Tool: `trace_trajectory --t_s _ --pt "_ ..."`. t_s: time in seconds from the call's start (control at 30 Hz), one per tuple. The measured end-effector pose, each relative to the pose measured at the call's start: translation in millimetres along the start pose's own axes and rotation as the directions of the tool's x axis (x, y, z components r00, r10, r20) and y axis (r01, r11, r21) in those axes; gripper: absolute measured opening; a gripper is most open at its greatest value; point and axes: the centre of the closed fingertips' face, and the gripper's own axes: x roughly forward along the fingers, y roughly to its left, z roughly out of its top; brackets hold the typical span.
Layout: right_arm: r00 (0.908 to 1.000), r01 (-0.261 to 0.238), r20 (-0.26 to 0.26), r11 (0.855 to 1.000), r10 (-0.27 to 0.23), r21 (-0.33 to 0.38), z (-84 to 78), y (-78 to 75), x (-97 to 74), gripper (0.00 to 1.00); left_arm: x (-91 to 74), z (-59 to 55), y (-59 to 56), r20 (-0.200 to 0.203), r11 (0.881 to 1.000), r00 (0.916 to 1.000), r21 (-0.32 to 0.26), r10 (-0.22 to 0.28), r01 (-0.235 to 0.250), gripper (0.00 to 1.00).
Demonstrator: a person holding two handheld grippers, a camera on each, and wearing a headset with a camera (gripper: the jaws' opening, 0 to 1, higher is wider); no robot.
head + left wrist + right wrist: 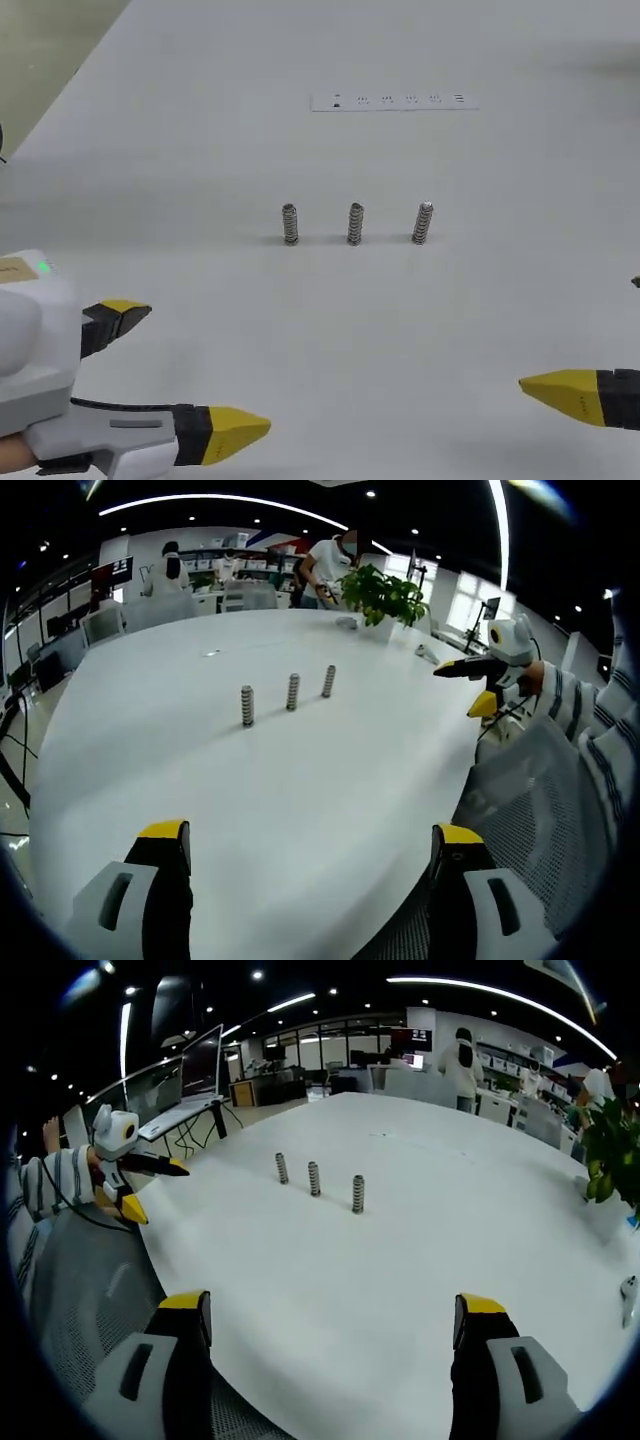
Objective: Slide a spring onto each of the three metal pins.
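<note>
Three coiled springs stand upright in a row on the white table (200,150), each on a metal pin: left spring (290,224), middle spring (355,223), right spring (423,222). The same row appears in the left gripper view (293,691) and the right gripper view (313,1178). My left gripper (190,370) hovers near the table's front left, open and empty (310,835). My right gripper (578,333) sits at the front right, also open with nothing between its yellow tips (332,1305). Both are well short of the springs.
A white power strip (395,101) lies flat behind the row. A potted plant (385,595) stands at the table's far end. People stand in the office beyond. A mesh chair (540,810) sits at the near table edge.
</note>
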Motion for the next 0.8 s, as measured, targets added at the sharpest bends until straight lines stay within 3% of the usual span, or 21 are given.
trace_trajectory --t_s 0.2,0.53,0.8 --pt "0.9991 0.014 -0.040 1.000 -0.014 0.009 -10.7 -3.6 0.7 1.00 -1.2 1.2 0.5 0.008 1.000 1.0000 -0.023 -0.001 0.001 0.98" --pt "0.9988 0.032 -0.039 0.998 -0.031 0.049 -13.7 -8.4 -3.5 1.00 -1.8 0.6 4.2 0.008 0.999 0.9996 -0.029 0.026 -0.026 0.98" --pt "0.9980 0.039 -0.051 0.997 -0.036 0.066 -15.8 -10.5 -2.3 1.00 0.7 -6.1 3.9 -0.023 0.999 0.9995 -0.032 0.023 -0.023 0.98"
